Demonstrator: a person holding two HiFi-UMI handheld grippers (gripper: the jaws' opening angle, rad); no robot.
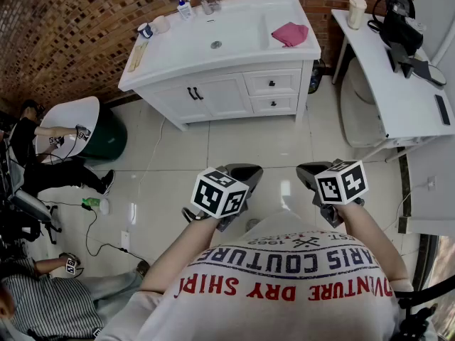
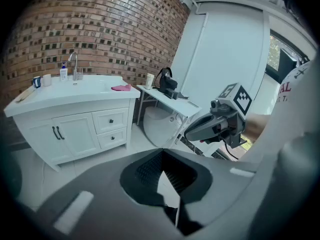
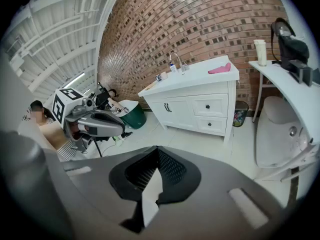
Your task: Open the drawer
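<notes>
A white vanity cabinet (image 1: 213, 94) stands against the brick wall, well ahead of me across the tiled floor. On its right side are two shut drawers, the upper drawer (image 1: 271, 83) (image 2: 111, 120) (image 3: 210, 106) above the lower drawer (image 1: 274, 104) (image 2: 113, 137) (image 3: 212, 124), each with a small dark knob. My left gripper (image 1: 244, 172) (image 2: 162, 176) and right gripper (image 1: 310, 172) (image 3: 155, 176) are held side by side close to my body, far from the cabinet. Both point down toward the floor, jaws together, nothing in them.
A pink cloth (image 1: 290, 33) lies on the sink top next to the basin. To the right stands a white side table (image 1: 398, 84) bearing a black device. A green bin (image 1: 110, 137), seated people and a floor cable (image 1: 92, 226) are at the left.
</notes>
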